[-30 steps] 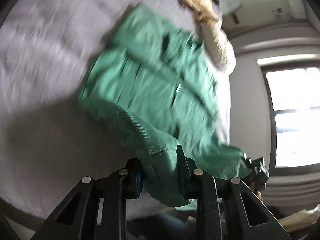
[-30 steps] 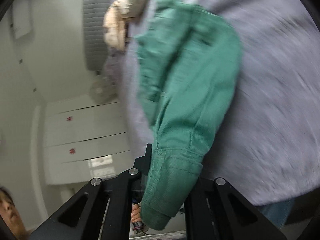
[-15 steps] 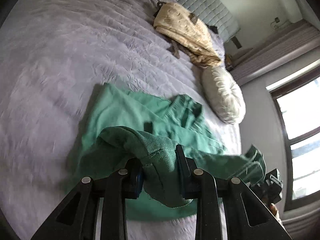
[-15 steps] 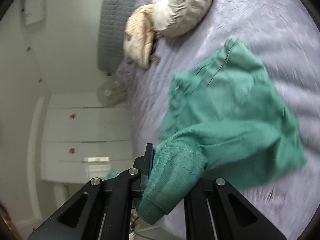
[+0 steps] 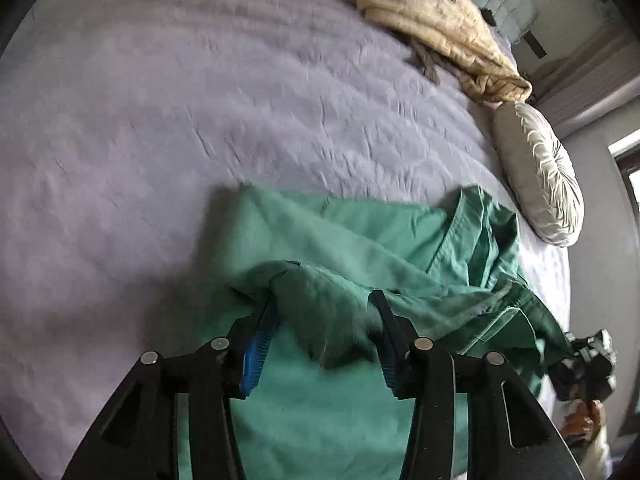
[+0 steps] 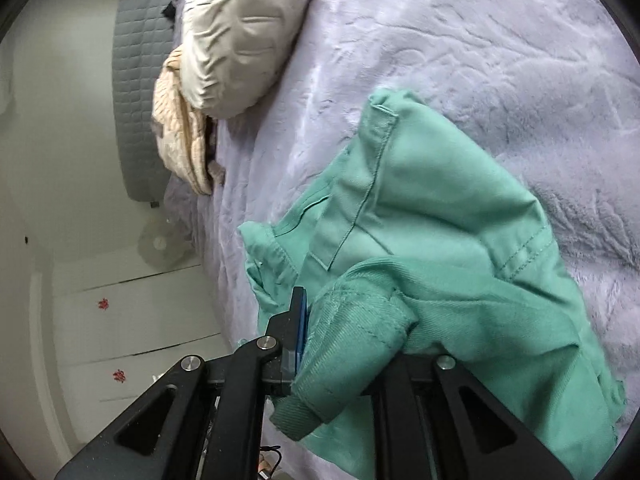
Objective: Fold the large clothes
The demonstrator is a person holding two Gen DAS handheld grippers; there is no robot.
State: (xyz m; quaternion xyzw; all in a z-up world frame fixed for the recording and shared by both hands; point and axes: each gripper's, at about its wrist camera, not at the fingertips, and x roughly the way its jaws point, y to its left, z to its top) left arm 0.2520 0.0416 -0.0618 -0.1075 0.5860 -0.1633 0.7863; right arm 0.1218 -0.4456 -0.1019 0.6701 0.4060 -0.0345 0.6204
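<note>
The left gripper (image 5: 324,312), jaws parted, and the right gripper (image 6: 344,344), apparently clamped, lowered the green garment (image 5: 360,248) onto the bed (image 5: 160,120); bunched fabric risked a crooked fold.

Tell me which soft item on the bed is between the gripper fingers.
The green garment: both the left gripper and right gripper have its cloth between their fingers. The beige blanket and white pillow lie untouched near the headboard.
</note>
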